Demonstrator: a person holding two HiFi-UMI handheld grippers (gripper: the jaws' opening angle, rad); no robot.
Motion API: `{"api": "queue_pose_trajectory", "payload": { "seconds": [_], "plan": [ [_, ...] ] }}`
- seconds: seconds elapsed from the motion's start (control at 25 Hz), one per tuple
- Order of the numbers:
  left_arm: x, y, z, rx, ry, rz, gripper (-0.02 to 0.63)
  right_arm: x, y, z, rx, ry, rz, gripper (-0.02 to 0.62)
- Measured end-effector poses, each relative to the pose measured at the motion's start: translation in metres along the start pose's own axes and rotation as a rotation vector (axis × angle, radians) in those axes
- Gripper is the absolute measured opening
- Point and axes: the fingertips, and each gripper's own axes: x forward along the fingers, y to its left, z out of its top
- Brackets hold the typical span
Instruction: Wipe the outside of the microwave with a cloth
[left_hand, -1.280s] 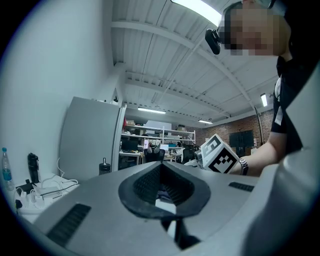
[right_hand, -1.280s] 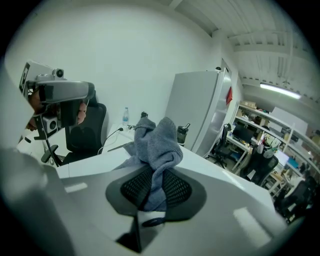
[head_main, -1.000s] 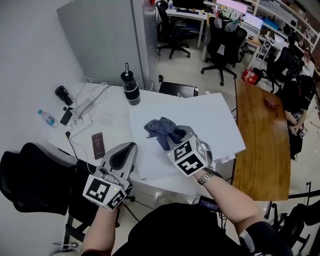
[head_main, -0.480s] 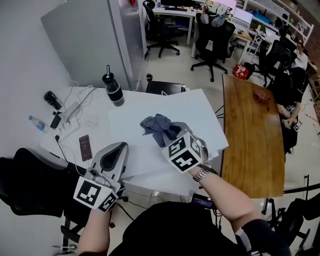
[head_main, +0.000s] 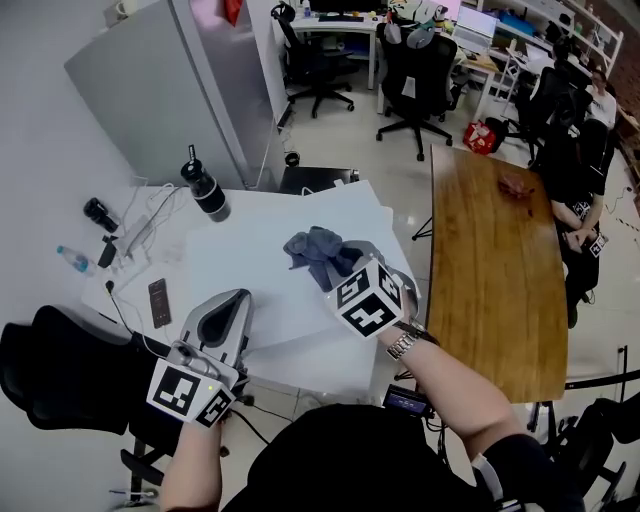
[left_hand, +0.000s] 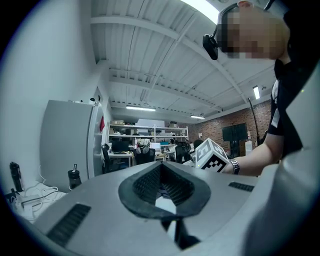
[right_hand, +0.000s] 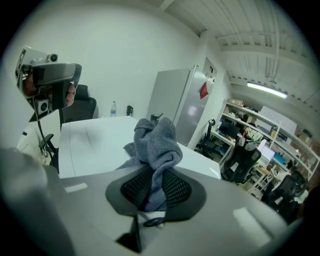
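The microwave shows from above as a white box top (head_main: 250, 265) on the white table (head_main: 130, 270). My right gripper (head_main: 345, 262) hangs over the right half of that top, shut on a bunched grey cloth (head_main: 312, 250). In the right gripper view the cloth (right_hand: 155, 142) stands up out of the right gripper (right_hand: 152, 192), with the microwave top (right_hand: 95, 140) behind it. My left gripper (head_main: 232, 305) is shut and empty at the top's near left edge. The left gripper (left_hand: 161, 187) points level, its jaws closed on nothing.
On the table's left part are a black bottle (head_main: 204, 187), a phone (head_main: 158, 297), a water bottle (head_main: 75, 260) and cables (head_main: 135, 230). A wooden table (head_main: 490, 260) stands to the right, a black chair (head_main: 60, 370) at near left, and a grey cabinet (head_main: 170, 90) behind.
Both grippers have shifted to the right across the white top, the right one carrying the cloth. Neither gripper's jaws have changed.
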Motion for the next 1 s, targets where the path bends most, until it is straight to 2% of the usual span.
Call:
{"api": "queue_pose_trajectory", "payload": {
  "seconds": [0.56, 1.0],
  "plan": [
    [0.064, -0.063, 0.003, 0.047, 0.065, -0.011, 0.005, -0.031, -0.08, -0.05, 0.088, -0.051, -0.008, 0.061],
    [0.095, -0.092, -0.005, 0.029, 0.103, -0.013, 0.005, -0.041, -0.12, -0.079, 0.153, -0.097, -0.015, 0.061]
  ]
}}
